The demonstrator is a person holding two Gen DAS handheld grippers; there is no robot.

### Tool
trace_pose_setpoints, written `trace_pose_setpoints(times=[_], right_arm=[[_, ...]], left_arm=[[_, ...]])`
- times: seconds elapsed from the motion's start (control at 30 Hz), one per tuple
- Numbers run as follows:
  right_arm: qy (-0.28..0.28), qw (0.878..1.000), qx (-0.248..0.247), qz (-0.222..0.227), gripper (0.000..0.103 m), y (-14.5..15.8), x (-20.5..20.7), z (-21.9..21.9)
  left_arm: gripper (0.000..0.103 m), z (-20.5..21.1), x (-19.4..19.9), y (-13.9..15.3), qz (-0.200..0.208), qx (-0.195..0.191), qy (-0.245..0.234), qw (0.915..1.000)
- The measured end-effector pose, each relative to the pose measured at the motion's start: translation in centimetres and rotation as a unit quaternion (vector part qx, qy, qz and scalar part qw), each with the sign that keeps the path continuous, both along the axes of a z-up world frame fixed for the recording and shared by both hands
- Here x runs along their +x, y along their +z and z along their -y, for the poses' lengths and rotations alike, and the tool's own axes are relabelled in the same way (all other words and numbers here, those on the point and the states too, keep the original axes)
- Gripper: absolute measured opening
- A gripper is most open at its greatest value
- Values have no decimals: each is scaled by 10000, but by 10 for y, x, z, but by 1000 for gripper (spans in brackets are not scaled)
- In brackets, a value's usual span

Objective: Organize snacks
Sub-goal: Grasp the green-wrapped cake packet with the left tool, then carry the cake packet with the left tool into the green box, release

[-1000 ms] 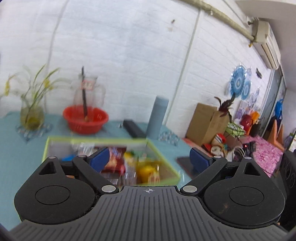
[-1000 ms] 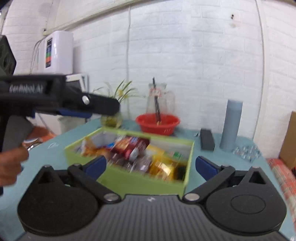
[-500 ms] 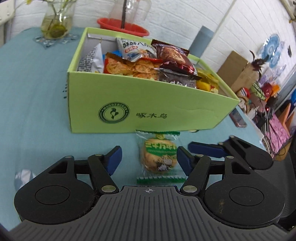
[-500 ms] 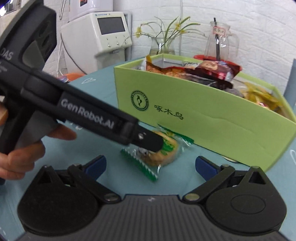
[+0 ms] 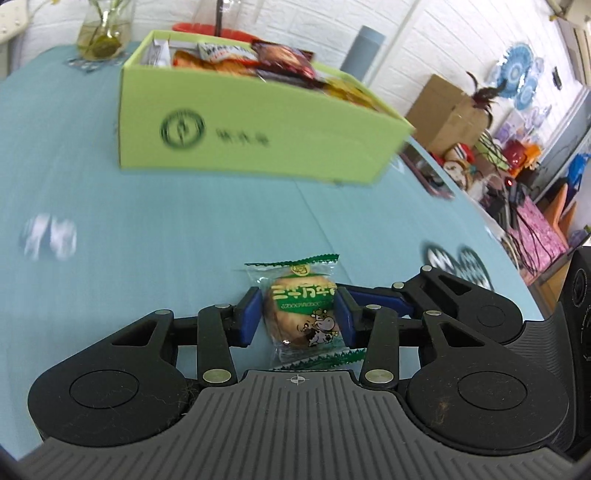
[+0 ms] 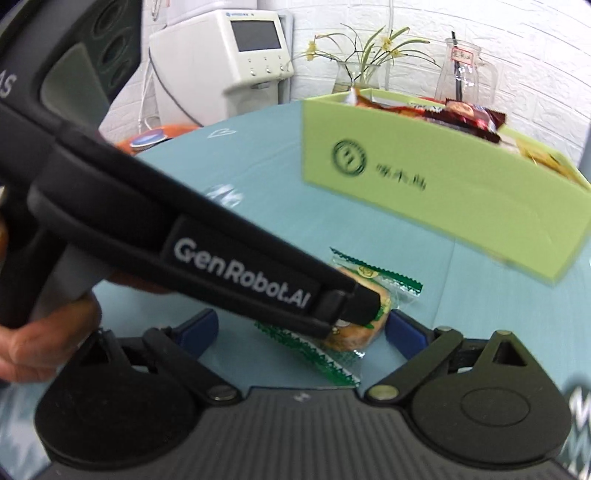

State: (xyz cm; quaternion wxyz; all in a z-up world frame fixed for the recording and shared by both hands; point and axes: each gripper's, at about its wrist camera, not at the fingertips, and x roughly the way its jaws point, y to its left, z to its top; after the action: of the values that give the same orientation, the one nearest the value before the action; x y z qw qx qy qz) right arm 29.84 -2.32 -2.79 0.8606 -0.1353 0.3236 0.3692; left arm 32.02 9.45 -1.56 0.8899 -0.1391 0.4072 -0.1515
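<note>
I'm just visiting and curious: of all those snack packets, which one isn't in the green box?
The green-wrapped cake: it alone lies on the blue tablecloth, in front of the box, with the left gripper closing on it. The other packets sit piled inside.

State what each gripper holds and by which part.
The left gripper has just closed on the wrapped biscuit packet, pads at its sides. The right gripper holds nothing.

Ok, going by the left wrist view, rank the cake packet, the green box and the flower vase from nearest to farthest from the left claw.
1. Cake packet: between the left claw's blue pads, on the table.
2. Green box: farther back on the table, ahead and slightly left, full of snacks.
3. Flower vase: beyond the box's left corner, at the table's far edge.
</note>
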Motion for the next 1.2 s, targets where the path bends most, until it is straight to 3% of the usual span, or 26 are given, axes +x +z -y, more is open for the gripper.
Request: trace_pose_setpoints(times=[0.2, 0.27, 0.33, 0.37, 0.63, 0.7, 0.73, 0.77, 0.87, 0.97, 1.07, 1.2], right_arm=[[-448, 9985, 221, -203, 101, 2, -34, 21], [-640, 9968, 413, -254, 102, 5, -42, 33], [-780, 9954, 535, -176, 102, 6, -51, 38], [-789, 9951, 569, -161, 102, 7, -53, 39], [-730, 9964, 407, -156, 99, 1, -31, 32], [-668, 9970, 356, -129, 95, -2, -29, 31], [-666, 9975, 232, 25, 72, -1, -30, 28], [-645, 9976, 234, 46, 70, 0, -29, 28], [-683, 9973, 240, -75, 70, 4, -24, 33], [-658, 9970, 413, -24, 70, 17, -16, 35], [-483, 9970, 422, 433, 71, 45, 3, 24], [-203, 9931, 412, 1081, 73, 85, 56, 0]], left_arm=[[29, 11, -50, 4, 22, -151, 122, 9998], [46, 9, -60, 12, 192, -208, 264, 9993], [56, 6, -66, 18, 331, -256, 351, 9985], [56, 6, -66, 20, 338, -232, 355, 9985], [50, 9, -47, 8, 76, -145, 227, 9996], [38, 8, -42, 1, 23, -155, 173, 9997], [23, 9, -42, 0, 53, -115, 126, 9998], [17, 10, -40, -1, 66, -127, 58, 9999], [13, 12, -38, 0, 61, -122, 2, 9999], [12, 7, -33, 16, 206, -246, 75, 9995], [12, -3, -16, 48, 560, -295, 170, 9979], [13, -21, 27, 96, 1074, -87, 401, 9934]])
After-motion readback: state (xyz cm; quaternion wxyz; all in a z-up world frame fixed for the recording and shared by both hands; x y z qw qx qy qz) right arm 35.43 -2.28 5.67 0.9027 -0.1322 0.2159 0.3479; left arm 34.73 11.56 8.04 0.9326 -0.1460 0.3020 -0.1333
